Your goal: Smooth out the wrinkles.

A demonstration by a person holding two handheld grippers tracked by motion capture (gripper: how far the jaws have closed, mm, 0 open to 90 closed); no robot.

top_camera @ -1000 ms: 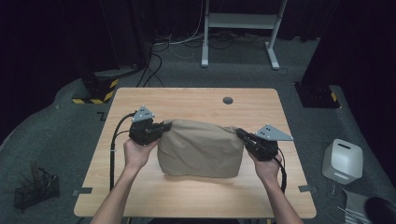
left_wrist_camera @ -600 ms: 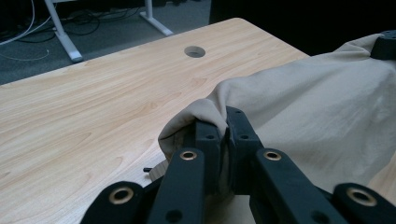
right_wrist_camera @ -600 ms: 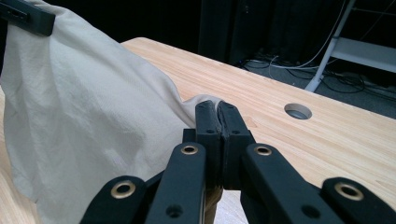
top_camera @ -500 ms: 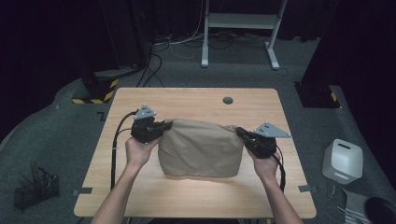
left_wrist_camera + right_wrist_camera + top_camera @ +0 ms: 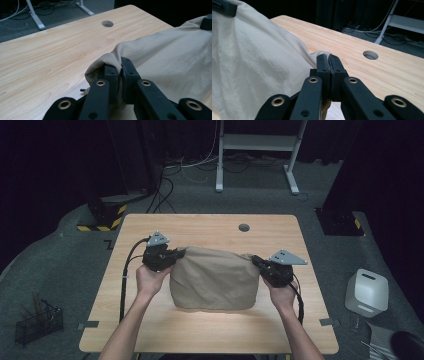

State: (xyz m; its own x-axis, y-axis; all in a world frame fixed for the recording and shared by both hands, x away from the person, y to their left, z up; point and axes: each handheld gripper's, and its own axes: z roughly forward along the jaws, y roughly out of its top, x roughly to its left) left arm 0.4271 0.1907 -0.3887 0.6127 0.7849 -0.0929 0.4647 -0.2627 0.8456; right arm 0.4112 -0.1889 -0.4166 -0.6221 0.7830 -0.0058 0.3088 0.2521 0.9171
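Gripping beige cloth [image 5: 214, 277] corners, left gripper [image 5: 121, 65], right gripper [image 5: 328, 60]

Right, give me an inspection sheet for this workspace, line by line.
Surface: wooden table, round hole near far edge.
Job's things: beige cloth, held up by two corners, lower edge on the table.
Clutter: nothing seen.
Grippers: left claw and right claw each shut on a cloth corner.
Cables: black cable trails from left claw; loose wires on floor.
Surroundings: white box, wire basket, metal stand.
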